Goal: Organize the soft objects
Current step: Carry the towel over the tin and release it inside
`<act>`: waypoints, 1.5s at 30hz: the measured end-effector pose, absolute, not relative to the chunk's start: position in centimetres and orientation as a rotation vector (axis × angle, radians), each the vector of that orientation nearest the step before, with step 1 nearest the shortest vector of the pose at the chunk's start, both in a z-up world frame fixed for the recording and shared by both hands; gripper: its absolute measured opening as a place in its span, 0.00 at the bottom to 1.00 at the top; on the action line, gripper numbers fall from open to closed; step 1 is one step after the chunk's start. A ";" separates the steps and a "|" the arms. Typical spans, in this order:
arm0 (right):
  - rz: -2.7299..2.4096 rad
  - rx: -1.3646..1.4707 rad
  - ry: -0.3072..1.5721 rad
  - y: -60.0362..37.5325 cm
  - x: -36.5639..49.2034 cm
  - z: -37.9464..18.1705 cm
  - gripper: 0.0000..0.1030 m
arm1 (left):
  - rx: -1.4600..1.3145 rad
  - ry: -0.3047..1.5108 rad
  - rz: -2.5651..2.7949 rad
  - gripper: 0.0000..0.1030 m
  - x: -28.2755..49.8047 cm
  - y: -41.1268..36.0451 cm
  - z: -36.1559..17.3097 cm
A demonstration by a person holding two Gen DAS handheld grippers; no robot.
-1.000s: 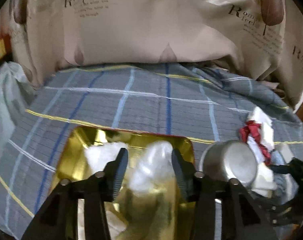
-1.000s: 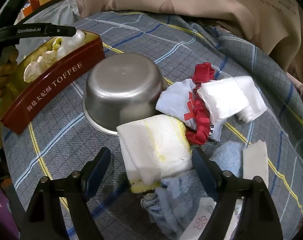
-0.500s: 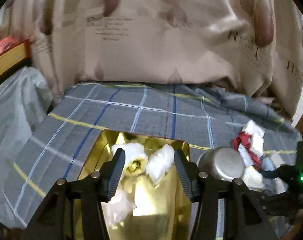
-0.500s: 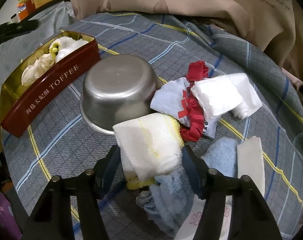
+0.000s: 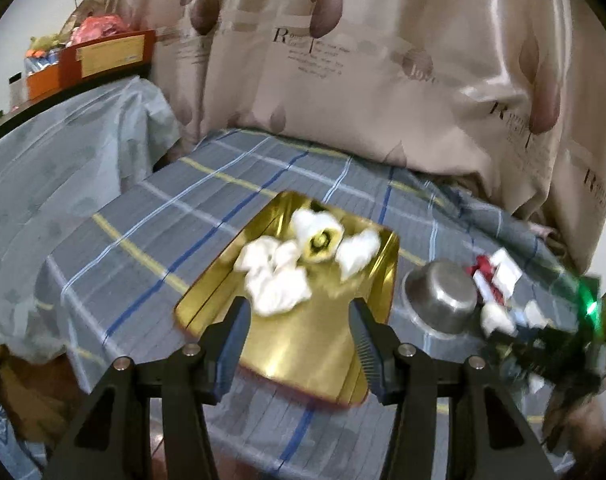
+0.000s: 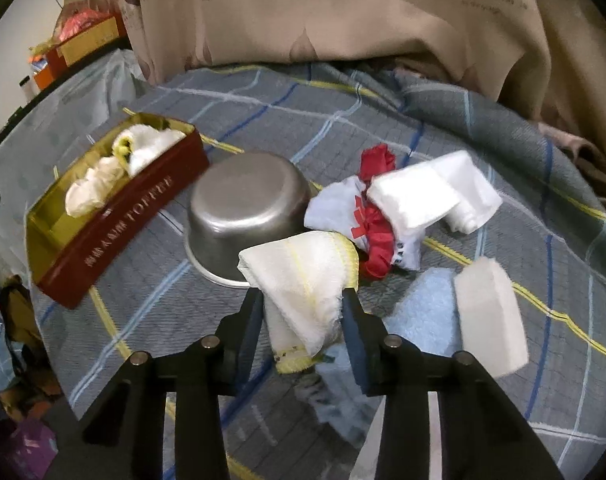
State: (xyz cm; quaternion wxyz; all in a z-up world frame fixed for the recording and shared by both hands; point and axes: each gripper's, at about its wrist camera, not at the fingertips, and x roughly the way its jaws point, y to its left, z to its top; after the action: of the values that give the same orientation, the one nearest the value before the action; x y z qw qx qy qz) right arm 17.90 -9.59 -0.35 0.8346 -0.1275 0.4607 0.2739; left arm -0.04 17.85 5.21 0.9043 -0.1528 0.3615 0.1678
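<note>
Two changes are seen. At lower centre, the right gripper, wide apart a second ago, is now clamped on the white cloth, lifted beside the steel bowl. The left gripper, empty and apart, has been drawn back from the toffee tin; transfer there seems next.

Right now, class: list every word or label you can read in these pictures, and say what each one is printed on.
"TOFFEE": red side of the tin, beside small characters too blurred to read.
"love": beige curtain.
"R": large initial on the curtain; the small lines under it are unreadable.
Red marks on the white bag: not legible.
</note>
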 end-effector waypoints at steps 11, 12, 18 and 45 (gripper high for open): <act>0.696 -0.160 0.882 -5.9 15.5 6.4 0.34 | -0.175 0.694 0.494 0.51 -3.0 16.9 5.1; 0.710 -0.159 0.875 -5.0 15.5 6.8 0.34 | -0.169 0.686 0.506 0.51 -3.1 17.0 5.1; 0.828 -0.201 0.866 2.9 14.9 7.8 0.35 | -0.193 0.691 0.556 0.51 -3.2 18.7 4.3; 0.842 -0.317 1.011 13.9 15.9 -2.0 0.37 | -0.227 0.778 0.592 0.51 -2.2 21.6 1.2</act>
State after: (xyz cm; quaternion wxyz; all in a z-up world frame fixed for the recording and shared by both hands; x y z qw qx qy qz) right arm 15.91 13.87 -2.00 0.7796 -0.1466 0.4678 0.3897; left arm -2.16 21.63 1.19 0.8767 -0.1087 0.3730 0.2835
